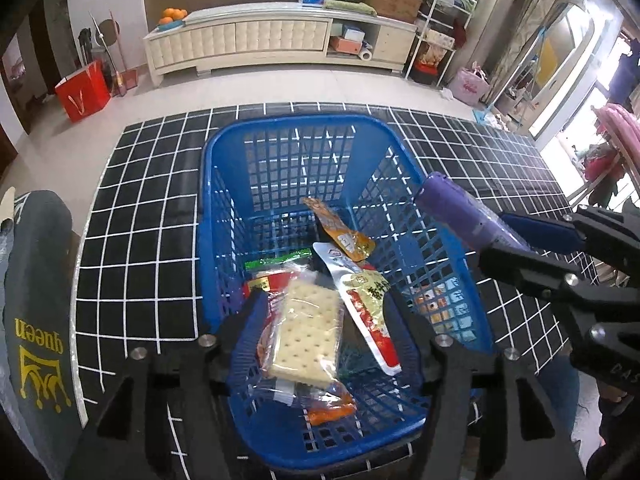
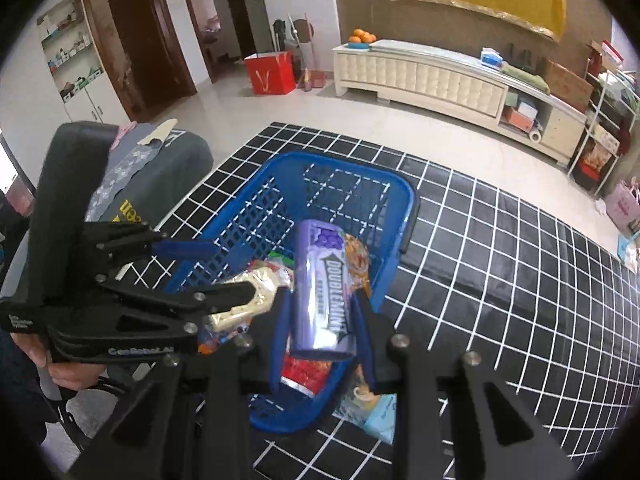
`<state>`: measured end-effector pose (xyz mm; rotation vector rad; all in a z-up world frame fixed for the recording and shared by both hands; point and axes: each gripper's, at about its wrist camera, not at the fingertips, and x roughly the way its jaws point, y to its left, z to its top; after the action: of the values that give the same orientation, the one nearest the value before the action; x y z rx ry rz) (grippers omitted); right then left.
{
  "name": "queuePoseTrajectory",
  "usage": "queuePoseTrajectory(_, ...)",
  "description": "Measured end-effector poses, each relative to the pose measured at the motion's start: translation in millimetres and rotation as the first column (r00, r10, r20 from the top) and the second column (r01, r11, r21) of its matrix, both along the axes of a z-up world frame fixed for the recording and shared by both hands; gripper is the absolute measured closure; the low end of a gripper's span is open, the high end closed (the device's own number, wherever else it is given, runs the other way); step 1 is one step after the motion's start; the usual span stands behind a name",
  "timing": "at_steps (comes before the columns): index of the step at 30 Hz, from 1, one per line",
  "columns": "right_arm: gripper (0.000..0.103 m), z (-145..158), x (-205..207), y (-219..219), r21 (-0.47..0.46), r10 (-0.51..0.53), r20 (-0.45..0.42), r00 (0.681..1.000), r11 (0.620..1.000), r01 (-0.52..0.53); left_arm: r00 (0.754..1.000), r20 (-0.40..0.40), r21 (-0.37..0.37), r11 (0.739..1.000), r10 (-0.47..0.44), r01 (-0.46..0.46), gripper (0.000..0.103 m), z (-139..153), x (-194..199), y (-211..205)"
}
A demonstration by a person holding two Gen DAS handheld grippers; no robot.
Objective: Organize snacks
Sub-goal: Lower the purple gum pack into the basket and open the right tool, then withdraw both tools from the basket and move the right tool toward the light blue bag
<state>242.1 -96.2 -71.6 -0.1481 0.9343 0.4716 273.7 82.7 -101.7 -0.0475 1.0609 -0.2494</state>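
The left gripper [image 1: 324,320] hangs open over the basket [image 1: 224,152], a cracker pack [image 1: 306,336] lying loose between its fingers among other snacks. The right gripper [image 2: 320,312] clamps a purple gum bottle [image 2: 324,288] above the basket. Risks, as I judge them: the bottle dropped from here could crush the crackers, and the two grippers are near enough to collide.

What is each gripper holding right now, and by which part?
The right gripper clamps the purple Doublemint gum canister across its lower body. The left gripper stands open around the cracker pack, gripping nothing.
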Motion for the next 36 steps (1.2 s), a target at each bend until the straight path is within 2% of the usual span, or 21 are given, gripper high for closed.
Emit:
queuePoseTrajectory(5, 0.068, 13, -7, -5, 0.025, -0.012, 0.012, 1.0, 1.0, 0.011, 0.999, 0.037, -0.042, 0.999, 0.022, -0.021, 0.046, 23, -17, 8)
queuePoseTrajectory(9, 0.068, 19, -7, -3, 0.036, -0.009, 0.011, 1.0, 0.999, 0.009, 0.996, 0.083, -0.009, 0.999, 0.037, -0.037, 0.045, 40, -28, 12)
queuePoseTrajectory(12, 0.068, 20, -4, 3, 0.051, 0.001, 0.001, 1.0, 0.999, -0.001, 0.995, 0.086, 0.017, 0.998, 0.052, -0.053, 0.045, 46, -32, 18)
queuePoseTrajectory(16, 0.068, 7, 6, 18, 0.022, 0.002, -0.022, 1.0, 1.0, -0.002, 0.992, 0.083, 0.035, 0.995, 0.09, -0.094, 0.045, 44, -31, 31)
queuePoseTrajectory(20, 0.068, -24, 15, 29, 0.007, 0.018, -0.096, 0.995, 1.0, -0.018, 0.991, 0.069, 0.051, 0.992, 0.113, -0.117, 0.045, 39, -28, 37)
queuePoseTrajectory(23, 0.068, -36, 16, 32, -0.005, 0.015, -0.116, 0.993, 1.0, -0.016, 0.991, 0.053, 0.049, 0.991, 0.121, -0.124, 0.045, 37, -26, 39)
queuePoseTrajectory(29, 0.068, -45, 16, 35, 0.012, 0.039, -0.155, 0.987, 0.999, -0.038, 0.99, 0.042, 0.05, 0.989, 0.136, -0.138, 0.045, 33, -28, 40)
queuePoseTrajectory(32, 0.068, -38, 13, 34, 0.022, 0.053, -0.164, 0.985, 0.998, -0.05, 0.989, 0.037, 0.055, 0.988, 0.142, -0.144, 0.045, 33, -30, 39)
queuePoseTrajectory(34, 0.064, -28, 9, 31, 0.036, 0.049, -0.151, 0.987, 0.998, -0.044, 0.988, 0.041, 0.052, 0.988, 0.146, -0.148, 0.045, 38, -34, 37)
queuePoseTrajectory(36, 0.043, -17, 2, 25, 0.046, 0.041, -0.129, 0.991, 0.998, -0.035, 0.988, 0.049, 0.05, 0.987, 0.147, -0.15, 0.045, 42, -39, 35)
